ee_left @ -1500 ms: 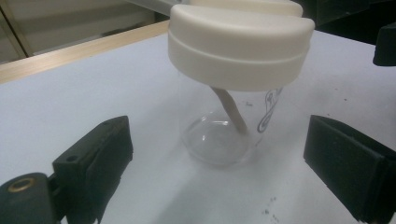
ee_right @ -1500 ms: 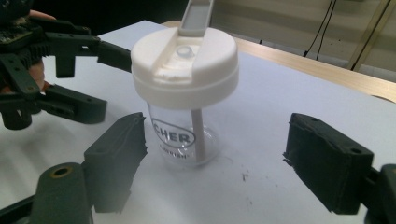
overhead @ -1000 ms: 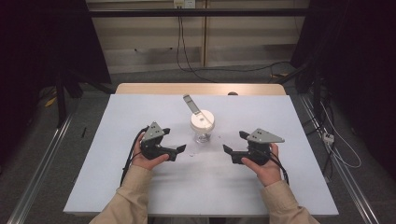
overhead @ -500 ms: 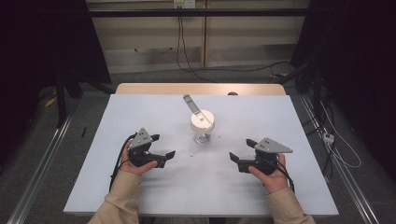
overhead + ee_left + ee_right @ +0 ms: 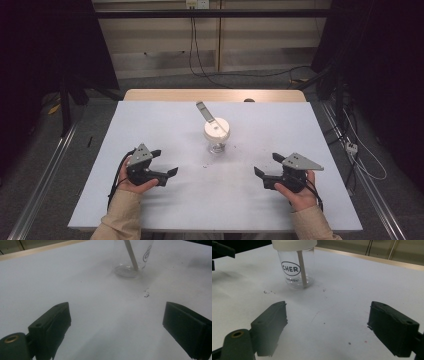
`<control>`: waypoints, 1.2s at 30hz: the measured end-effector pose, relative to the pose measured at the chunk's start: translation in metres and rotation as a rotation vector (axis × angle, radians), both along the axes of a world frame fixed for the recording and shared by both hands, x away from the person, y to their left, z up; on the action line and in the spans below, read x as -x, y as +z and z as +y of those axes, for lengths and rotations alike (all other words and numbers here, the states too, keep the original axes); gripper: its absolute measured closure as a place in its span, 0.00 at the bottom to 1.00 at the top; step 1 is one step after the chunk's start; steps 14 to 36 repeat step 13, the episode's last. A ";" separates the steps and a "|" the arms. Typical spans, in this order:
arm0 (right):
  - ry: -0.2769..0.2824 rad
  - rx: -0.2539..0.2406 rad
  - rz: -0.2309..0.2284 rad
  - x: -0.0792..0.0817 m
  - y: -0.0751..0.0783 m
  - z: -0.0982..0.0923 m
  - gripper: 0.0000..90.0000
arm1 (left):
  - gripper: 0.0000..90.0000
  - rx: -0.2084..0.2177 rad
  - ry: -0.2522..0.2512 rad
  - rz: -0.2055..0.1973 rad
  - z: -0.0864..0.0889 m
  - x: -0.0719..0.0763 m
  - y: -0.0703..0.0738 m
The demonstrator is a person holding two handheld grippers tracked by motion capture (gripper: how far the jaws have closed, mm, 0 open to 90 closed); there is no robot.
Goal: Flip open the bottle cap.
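Note:
A clear plastic cup [image 5: 217,137] with a white lid and a straw-like stick [image 5: 204,112] stands upright mid-table; it also shows as the cup [image 5: 297,267] with printed lettering and as the cup base [image 5: 130,263]. My left gripper [image 5: 165,164] rests low over the table at the near left, jaws open and empty, pointing right. My left gripper [image 5: 115,325] has bare table between its jaws. My right gripper [image 5: 267,166] sits at the near right, open and empty, pointing left toward the cup. My right gripper [image 5: 327,325] holds nothing.
The white table top [image 5: 150,125] has small dark specks [image 5: 205,165] near the cup. A wooden edge [image 5: 165,94] runs along the far side. Cables [image 5: 360,165] hang off the right side; dark stands flank the table.
Both hands have drawn back toward the near edge and slightly outward, away from the cup. Jaws stay open and empty. The cup has not moved.

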State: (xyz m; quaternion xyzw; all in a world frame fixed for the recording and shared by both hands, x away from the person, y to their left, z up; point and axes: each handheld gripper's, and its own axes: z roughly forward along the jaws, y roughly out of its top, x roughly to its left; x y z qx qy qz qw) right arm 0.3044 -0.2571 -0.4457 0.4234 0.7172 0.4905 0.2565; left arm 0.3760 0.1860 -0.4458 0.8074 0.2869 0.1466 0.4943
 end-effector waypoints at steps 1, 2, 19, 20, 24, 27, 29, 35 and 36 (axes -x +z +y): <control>-0.001 0.000 -0.003 0.001 0.000 -0.001 0.17 | 0.08 -0.001 0.002 0.000 0.002 0.001 0.000; -0.001 0.003 -0.002 0.001 0.000 -0.002 0.16 | 0.08 0.007 0.009 0.005 0.004 0.002 -0.001; -0.011 0.009 0.000 0.004 -0.002 -0.006 0.16 | 0.08 0.033 0.042 0.022 0.016 0.002 -0.004; -0.011 0.009 0.000 0.004 -0.002 -0.006 0.16 | 0.08 0.033 0.042 0.022 0.016 0.002 -0.004; -0.011 0.009 0.000 0.004 -0.002 -0.006 0.16 | 0.08 0.033 0.042 0.022 0.016 0.002 -0.004; -0.011 0.009 0.000 0.004 -0.002 -0.006 0.16 | 0.08 0.033 0.042 0.022 0.016 0.002 -0.004; -0.011 0.009 0.000 0.004 -0.002 -0.006 0.16 | 0.08 0.033 0.042 0.022 0.016 0.002 -0.004; -0.011 0.009 0.000 0.004 -0.002 -0.006 0.16 | 0.08 0.033 0.042 0.022 0.016 0.002 -0.004; -0.011 0.009 0.000 0.004 -0.002 -0.006 0.16 | 0.08 0.033 0.042 0.022 0.016 0.002 -0.004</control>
